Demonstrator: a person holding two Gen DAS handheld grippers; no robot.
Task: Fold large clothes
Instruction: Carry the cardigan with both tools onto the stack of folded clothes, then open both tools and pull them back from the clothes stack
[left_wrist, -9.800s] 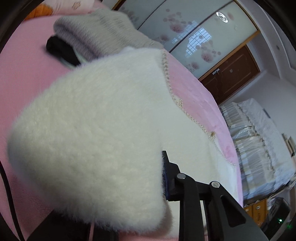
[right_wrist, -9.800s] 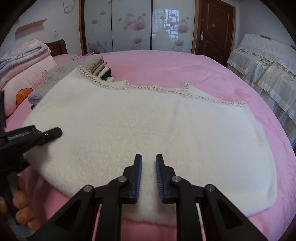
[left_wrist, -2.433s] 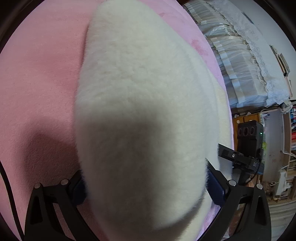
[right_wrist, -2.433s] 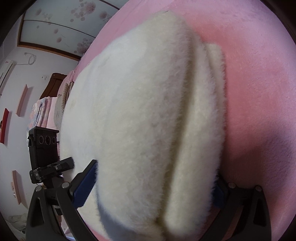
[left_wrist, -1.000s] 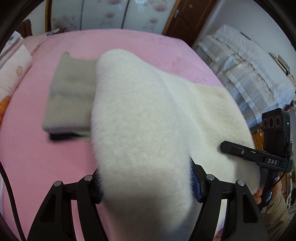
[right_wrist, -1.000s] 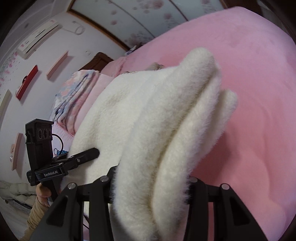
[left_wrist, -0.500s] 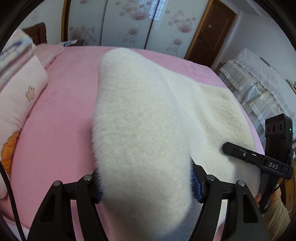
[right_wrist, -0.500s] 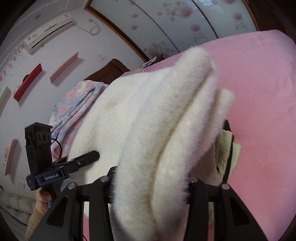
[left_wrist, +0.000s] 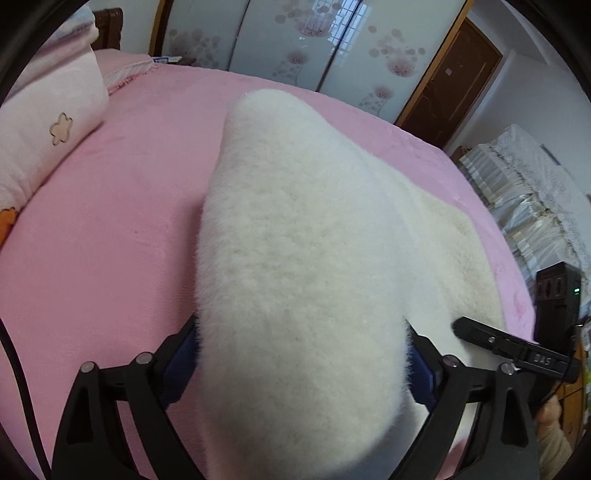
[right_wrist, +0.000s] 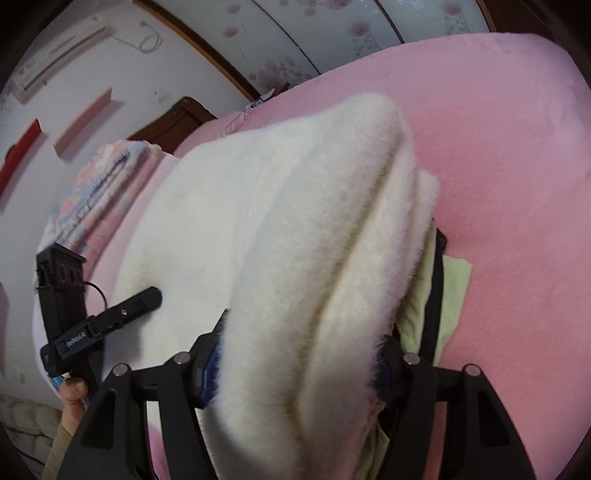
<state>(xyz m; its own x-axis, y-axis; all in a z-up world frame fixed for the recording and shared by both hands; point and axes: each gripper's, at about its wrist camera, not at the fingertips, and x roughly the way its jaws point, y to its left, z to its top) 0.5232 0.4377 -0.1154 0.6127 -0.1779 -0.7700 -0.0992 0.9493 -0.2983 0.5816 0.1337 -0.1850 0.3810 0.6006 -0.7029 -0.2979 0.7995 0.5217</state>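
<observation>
A thick white fleece garment (left_wrist: 295, 240), folded into a long bundle, lies across the pink bed (left_wrist: 110, 240). My left gripper (left_wrist: 301, 354) straddles its near end. Its jaws are opening, and the blue pads (left_wrist: 181, 354) stand at the bundle's sides without squeezing it. In the right wrist view the same fleece garment (right_wrist: 295, 221) fills my right gripper (right_wrist: 299, 354), whose jaws are also opening with the fleece between them. Its far end rests on folded pale green and black clothes (right_wrist: 454, 280). Each view shows the other gripper's finger (left_wrist: 480, 332) (right_wrist: 140, 301) beside the fleece.
A pink pillow (left_wrist: 48, 122) and folded floral blankets (right_wrist: 92, 192) sit at the head of the bed. Sliding wardrobe doors (left_wrist: 295, 44) and a brown door (left_wrist: 454, 81) stand behind it. Cloth-covered furniture (left_wrist: 535, 192) stands to the right.
Both grippers carried the fleece bundle forward and down onto the folded clothes, which it now mostly hides. Both pairs of jaws stand wider than half a second ago, the left clearly so.
</observation>
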